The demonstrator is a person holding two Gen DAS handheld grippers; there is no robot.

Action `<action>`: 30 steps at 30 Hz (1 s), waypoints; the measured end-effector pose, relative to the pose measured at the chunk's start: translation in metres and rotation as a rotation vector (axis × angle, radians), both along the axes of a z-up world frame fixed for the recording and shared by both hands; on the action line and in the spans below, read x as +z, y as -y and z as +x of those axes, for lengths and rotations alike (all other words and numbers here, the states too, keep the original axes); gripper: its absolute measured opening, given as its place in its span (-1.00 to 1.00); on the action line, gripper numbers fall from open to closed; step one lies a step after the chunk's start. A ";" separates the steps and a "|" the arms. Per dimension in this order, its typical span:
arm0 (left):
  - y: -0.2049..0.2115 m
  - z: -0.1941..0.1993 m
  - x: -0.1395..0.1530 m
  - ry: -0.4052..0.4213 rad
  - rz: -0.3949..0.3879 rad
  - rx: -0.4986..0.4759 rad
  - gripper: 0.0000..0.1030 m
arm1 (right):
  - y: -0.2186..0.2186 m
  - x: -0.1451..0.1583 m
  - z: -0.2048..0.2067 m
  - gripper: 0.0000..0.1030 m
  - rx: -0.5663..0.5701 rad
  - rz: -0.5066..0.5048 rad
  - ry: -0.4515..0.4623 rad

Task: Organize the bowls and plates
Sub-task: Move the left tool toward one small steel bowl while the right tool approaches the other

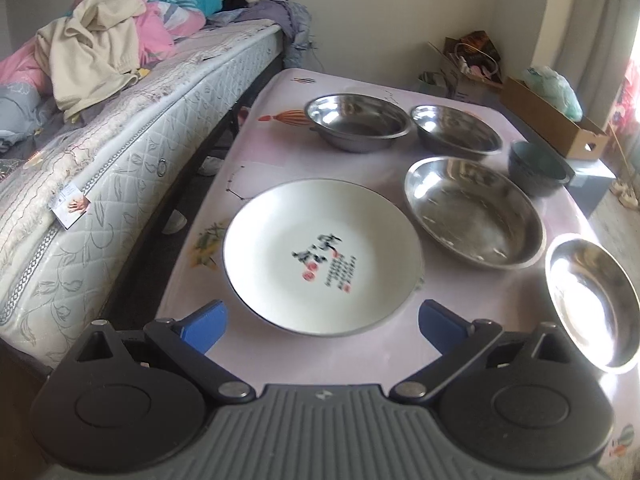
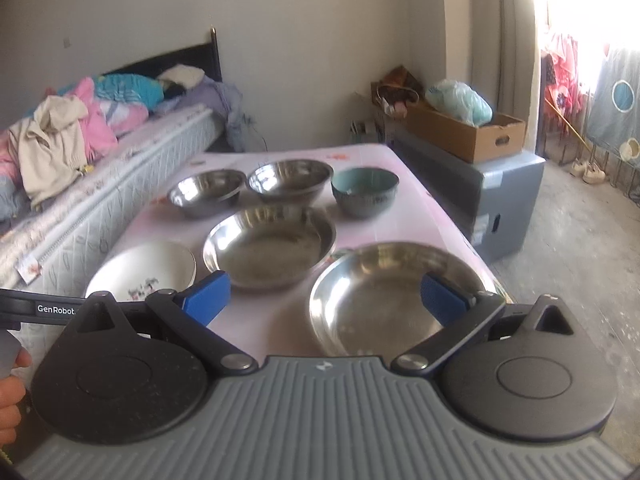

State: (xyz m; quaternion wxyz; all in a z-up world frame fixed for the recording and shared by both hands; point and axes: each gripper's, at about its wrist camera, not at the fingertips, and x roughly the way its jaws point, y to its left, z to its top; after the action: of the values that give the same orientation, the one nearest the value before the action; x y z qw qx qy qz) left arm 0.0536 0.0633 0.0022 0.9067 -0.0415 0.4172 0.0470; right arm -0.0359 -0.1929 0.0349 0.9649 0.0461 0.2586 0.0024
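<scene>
Both grippers hover wide open and empty over a pink counter (image 1: 256, 152). The left gripper (image 1: 322, 326) faces a white plate (image 1: 320, 256); the right gripper (image 2: 325, 300) faces a steel plate (image 2: 384, 300) near the counter's edge. A clumsy nudge might push it off.

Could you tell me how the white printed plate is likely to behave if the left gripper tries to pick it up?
The white plate looks glazed ceramic, so probably rigid, fairly heavy and breakable if dropped. Its glossy rim may slip between the open left gripper's pads. It lies flat on the table, so getting a finger under its edge could be awkward.
</scene>
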 end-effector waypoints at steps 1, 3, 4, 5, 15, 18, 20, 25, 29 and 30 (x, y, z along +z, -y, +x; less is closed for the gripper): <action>-0.007 0.006 0.000 0.000 -0.007 0.011 0.99 | 0.000 0.001 0.003 0.98 0.012 0.004 0.006; -0.021 0.019 -0.001 -0.009 -0.021 0.036 0.99 | -0.002 0.003 0.016 0.98 0.039 0.009 0.009; -0.028 0.024 -0.001 -0.009 -0.030 0.049 0.99 | -0.003 0.003 0.023 0.98 0.052 0.006 0.003; -0.037 0.030 -0.001 -0.005 -0.038 0.064 0.99 | -0.005 0.004 0.029 0.98 0.063 0.001 -0.001; -0.094 0.075 0.011 0.067 -0.125 0.142 0.99 | -0.004 0.008 0.100 0.98 0.164 0.049 -0.015; -0.099 0.089 0.018 0.095 -0.131 0.145 0.99 | 0.000 0.013 0.125 0.98 0.180 0.096 -0.013; -0.098 0.100 0.021 0.113 -0.129 0.140 0.99 | 0.003 0.015 0.140 0.98 0.185 0.133 -0.012; -0.090 0.125 0.028 0.145 -0.099 0.117 0.98 | 0.009 0.013 0.177 0.98 0.181 0.202 -0.024; -0.082 0.147 0.032 0.159 -0.061 0.089 0.98 | 0.006 0.008 0.206 0.98 0.216 0.243 -0.037; -0.080 0.154 0.034 0.162 -0.054 0.085 0.98 | 0.004 0.007 0.214 0.98 0.236 0.252 -0.040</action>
State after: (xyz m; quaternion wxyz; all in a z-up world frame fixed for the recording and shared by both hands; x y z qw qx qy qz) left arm 0.2076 0.1438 0.0358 0.9331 -0.0875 0.3417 0.0706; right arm 0.1786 -0.1972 0.0422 0.9392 0.1359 0.2789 0.1471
